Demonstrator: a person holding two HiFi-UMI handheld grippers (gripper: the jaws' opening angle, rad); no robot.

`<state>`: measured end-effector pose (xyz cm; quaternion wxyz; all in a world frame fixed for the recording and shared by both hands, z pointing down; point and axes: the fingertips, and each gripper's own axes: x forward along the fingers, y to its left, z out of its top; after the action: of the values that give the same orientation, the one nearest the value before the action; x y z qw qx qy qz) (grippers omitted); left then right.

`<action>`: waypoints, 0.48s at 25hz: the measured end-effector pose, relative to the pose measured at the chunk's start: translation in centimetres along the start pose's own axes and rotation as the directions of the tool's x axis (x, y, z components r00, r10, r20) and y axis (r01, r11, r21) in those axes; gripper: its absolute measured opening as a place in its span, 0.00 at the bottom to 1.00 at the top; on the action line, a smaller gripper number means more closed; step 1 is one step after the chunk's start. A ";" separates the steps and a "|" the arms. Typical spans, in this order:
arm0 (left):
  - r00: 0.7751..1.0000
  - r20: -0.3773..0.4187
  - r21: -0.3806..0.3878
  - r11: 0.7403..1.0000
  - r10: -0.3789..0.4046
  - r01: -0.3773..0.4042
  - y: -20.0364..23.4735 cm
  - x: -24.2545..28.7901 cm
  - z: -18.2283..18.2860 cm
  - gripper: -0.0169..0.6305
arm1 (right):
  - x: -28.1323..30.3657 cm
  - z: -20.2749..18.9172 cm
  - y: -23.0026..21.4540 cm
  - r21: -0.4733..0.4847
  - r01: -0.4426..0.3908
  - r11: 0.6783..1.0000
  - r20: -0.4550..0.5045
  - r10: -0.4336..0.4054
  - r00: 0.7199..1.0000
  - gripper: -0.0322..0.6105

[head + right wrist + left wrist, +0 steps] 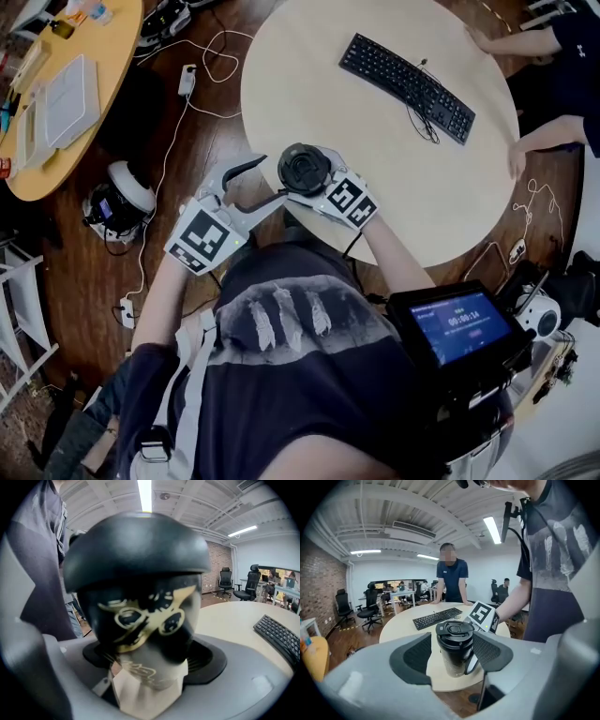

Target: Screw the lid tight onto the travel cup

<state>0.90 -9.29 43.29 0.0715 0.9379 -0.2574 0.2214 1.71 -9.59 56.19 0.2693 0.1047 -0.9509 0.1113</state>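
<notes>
- Two risks: the travel cup, clamped in the right gripper over the near edge of the round table, could spin with the lid if that grip slipped.
- The left gripper held its jaws apart around the lid, not gripping; closing off-centre might cross-thread it.

Black travel cup upright at the tabletop near edge, clamped in my right tongs. Black lid sits level on top.
</notes>
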 end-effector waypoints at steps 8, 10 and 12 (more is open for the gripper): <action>0.970 -0.152 0.284 0.932 -0.189 0.226 0.1 2.3 0.4 0.46 | 0.5 0.0 -0.2 0.007 -0.007 1.000 -0.008 0.007 1.000 0.70; 0.965 -0.164 0.284 0.928 -0.202 0.243 -0.1 2.8 -0.2 0.46 | 0.7 0.1 -0.3 0.011 -0.010 1.000 -0.007 0.010 1.000 0.70; 0.971 -0.139 0.257 0.939 -0.196 0.227 0.0 2.9 -0.5 0.47 | 0.8 0.1 -0.3 0.024 -0.016 1.000 -0.002 0.016 1.000 0.70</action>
<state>2.99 -10.46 45.05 -0.0198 0.9473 -0.1180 0.2973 1.03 -10.04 56.58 0.2682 0.0999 -0.9500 0.1249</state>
